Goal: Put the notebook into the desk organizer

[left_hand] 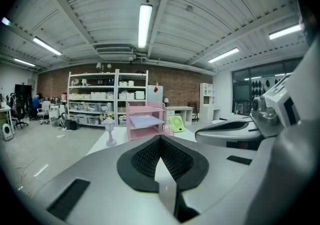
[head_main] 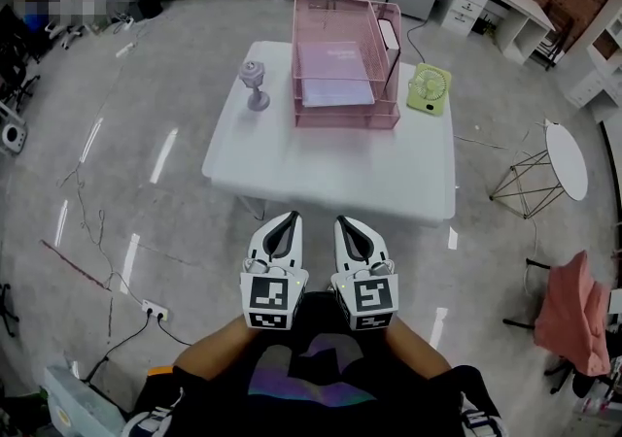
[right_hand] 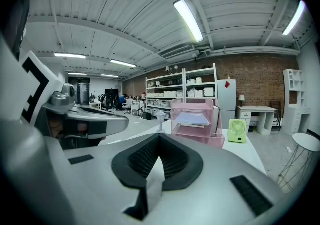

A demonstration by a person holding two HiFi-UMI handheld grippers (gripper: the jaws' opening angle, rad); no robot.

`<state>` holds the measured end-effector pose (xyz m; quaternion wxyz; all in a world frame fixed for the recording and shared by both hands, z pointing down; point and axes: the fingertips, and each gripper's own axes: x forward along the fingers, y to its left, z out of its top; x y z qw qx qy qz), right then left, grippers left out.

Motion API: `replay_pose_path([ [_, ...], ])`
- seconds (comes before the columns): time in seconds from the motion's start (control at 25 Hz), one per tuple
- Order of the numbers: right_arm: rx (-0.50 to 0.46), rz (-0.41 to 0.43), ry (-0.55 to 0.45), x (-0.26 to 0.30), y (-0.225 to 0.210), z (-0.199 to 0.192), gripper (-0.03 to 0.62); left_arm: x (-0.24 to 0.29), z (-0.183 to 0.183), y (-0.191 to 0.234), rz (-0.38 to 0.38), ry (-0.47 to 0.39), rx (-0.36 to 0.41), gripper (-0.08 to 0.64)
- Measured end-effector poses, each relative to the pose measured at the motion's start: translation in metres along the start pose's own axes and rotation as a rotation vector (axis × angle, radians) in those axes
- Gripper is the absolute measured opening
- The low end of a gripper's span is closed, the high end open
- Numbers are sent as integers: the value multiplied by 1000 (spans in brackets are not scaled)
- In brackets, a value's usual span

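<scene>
A glossy grey concrete floor (head_main: 146, 134), crossed by thin dark cables (head_main: 92, 221), surrounds the white rectangular counter (head_main: 330, 178). A small round white side table (head_main: 567, 161) stands well apart. White metal shelving (left_hand: 107, 99) lines a red brick wall (left_hand: 182, 89) beneath a long fluorescent ceiling tube (left_hand: 145, 24).

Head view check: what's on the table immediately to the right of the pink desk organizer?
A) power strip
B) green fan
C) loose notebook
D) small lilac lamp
B: the green fan stands just off the right side of the pink desk organizer, while the small lilac lamp is on the organizer's left.
</scene>
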<state>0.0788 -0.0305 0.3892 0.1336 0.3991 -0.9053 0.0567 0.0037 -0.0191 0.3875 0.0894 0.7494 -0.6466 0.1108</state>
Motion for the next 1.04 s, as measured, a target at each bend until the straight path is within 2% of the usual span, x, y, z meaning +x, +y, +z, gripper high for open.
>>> replay_pose_path([
  [0.32, 4, -7, 10, 2, 6, -2, 15, -1, -1, 3, -22, -4, 1, 9],
  [1.04, 4, 2, -2, -2, 10, 0, 15, -7, 2, 1, -19, -18, 6, 9],
])
